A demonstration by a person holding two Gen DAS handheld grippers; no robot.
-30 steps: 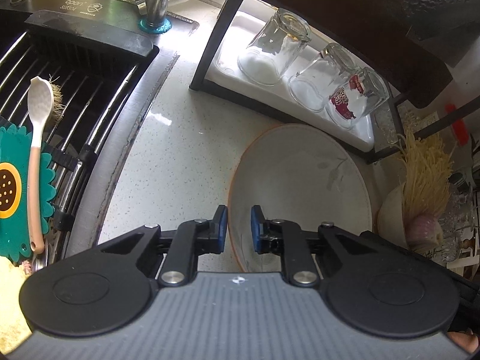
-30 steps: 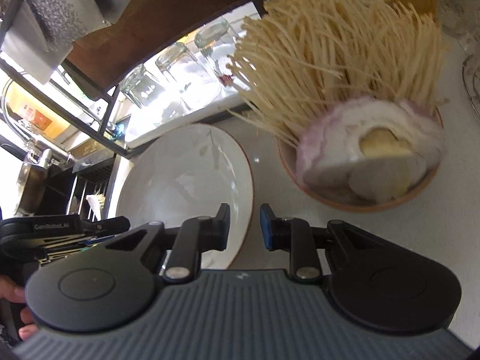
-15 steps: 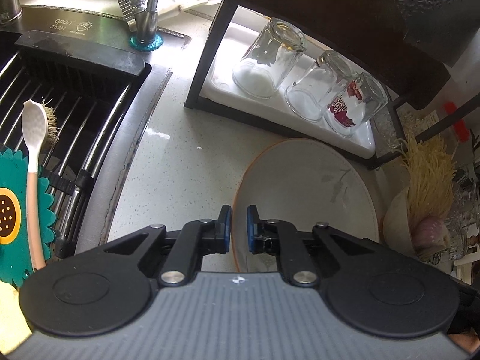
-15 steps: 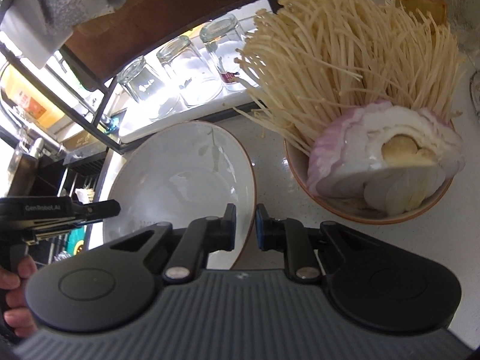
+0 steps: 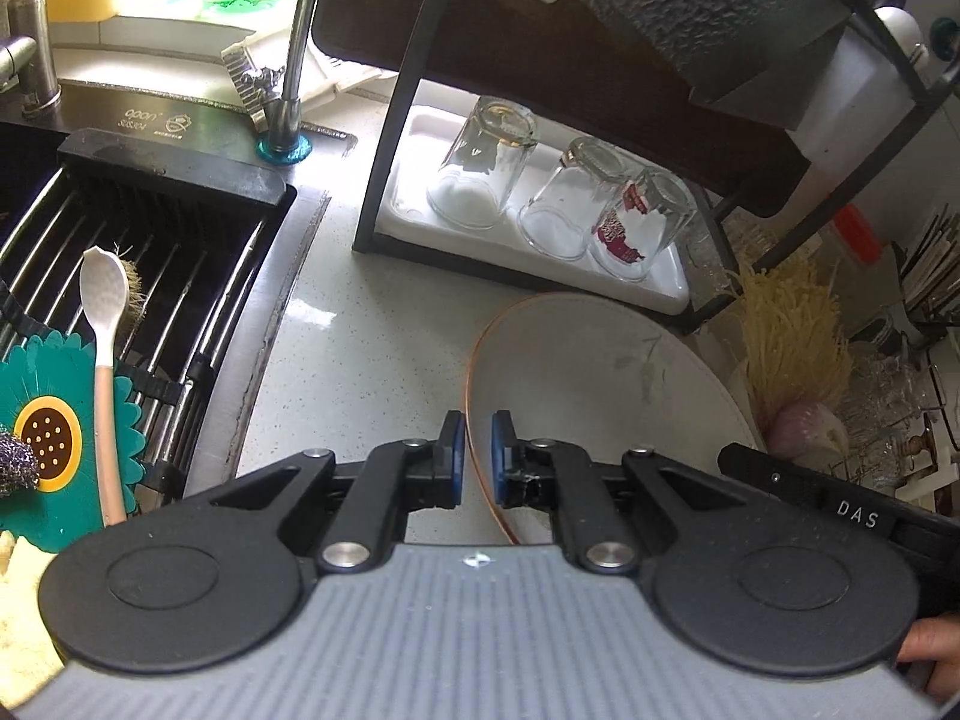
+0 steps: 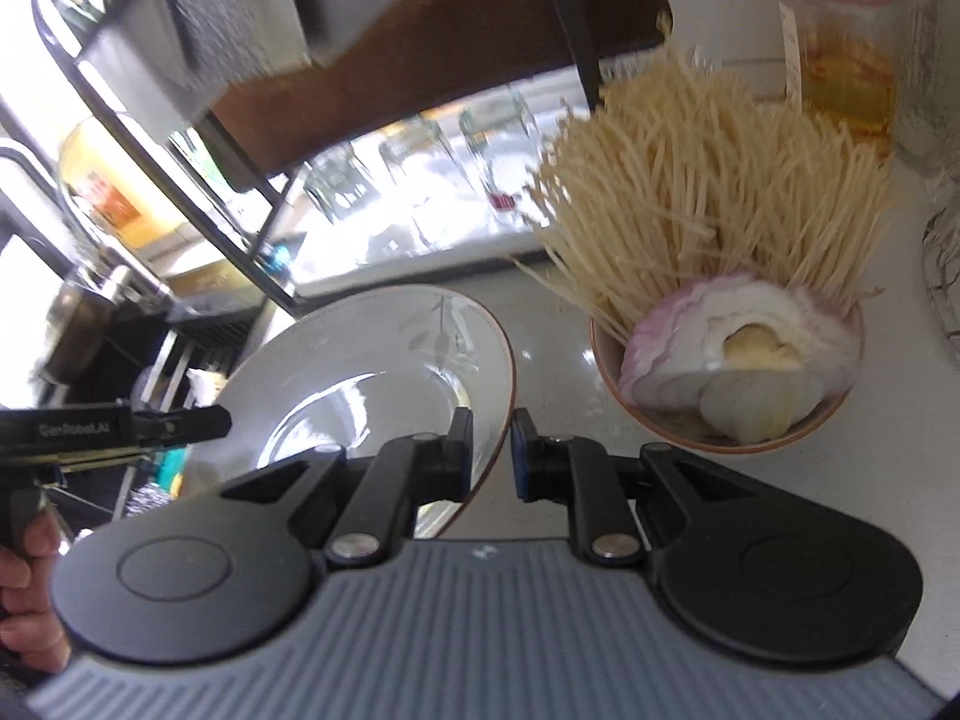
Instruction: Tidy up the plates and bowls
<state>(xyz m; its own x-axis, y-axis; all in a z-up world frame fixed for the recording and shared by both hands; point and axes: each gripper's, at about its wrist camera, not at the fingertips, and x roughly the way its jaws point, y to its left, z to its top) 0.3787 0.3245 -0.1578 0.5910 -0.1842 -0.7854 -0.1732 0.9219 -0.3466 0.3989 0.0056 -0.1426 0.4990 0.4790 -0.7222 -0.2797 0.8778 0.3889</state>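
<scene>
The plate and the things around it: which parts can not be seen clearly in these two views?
- Plate: left wrist view, near edge hidden behind the left gripper.
- Plate underside: neither view shows it.
- Glasses: right wrist view, blurred and overexposed.
- Bowl: its inside is covered by noodles and onion.

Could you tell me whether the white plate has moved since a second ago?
Yes. Gripped at both rims, the white plate has lifted: in the right wrist view its far edge now sits higher against the noodle bowl, clear of the counter.
</scene>
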